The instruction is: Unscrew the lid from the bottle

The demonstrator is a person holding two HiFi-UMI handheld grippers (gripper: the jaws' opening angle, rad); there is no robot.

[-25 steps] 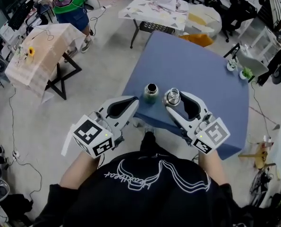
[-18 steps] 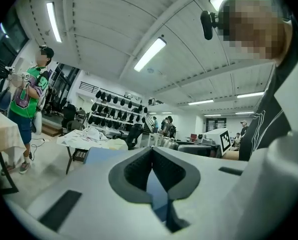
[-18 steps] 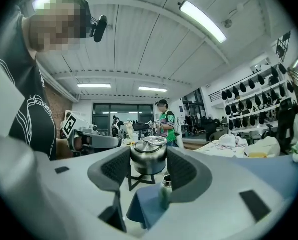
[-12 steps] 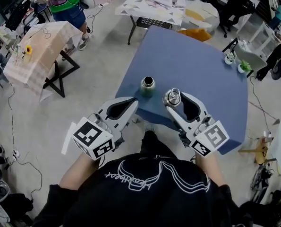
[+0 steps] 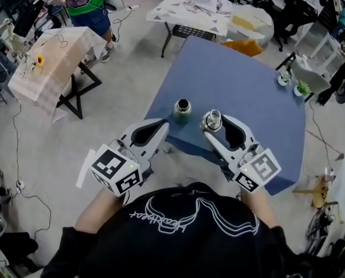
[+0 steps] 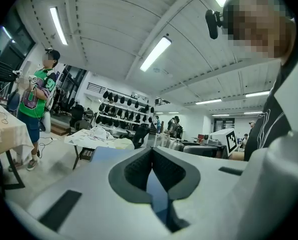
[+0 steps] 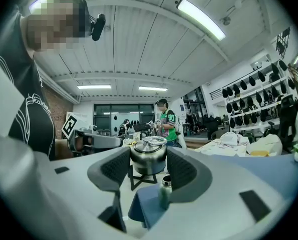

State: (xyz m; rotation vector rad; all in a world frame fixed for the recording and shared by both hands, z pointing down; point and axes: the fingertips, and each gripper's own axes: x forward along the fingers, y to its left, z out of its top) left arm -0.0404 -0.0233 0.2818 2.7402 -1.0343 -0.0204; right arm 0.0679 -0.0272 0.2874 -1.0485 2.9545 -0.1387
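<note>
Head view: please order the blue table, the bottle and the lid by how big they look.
1. Table.
2. Bottle and lid: about alike; the lid, held up, is nearer the camera, so unranked.

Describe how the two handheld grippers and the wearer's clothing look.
The left gripper and right gripper match: pale grey moulded shells, dark ribbed lining inside the fingers, each ending in a cube of black-and-white square markers. The person wears a black top with white script.

A blue table (image 5: 236, 80) stands on a pale floor (image 5: 126, 68). Near its near left corner a green bottle (image 5: 183, 110) stands upright with its mouth open, alone on that part of the blue top, just in from the edge.
</note>
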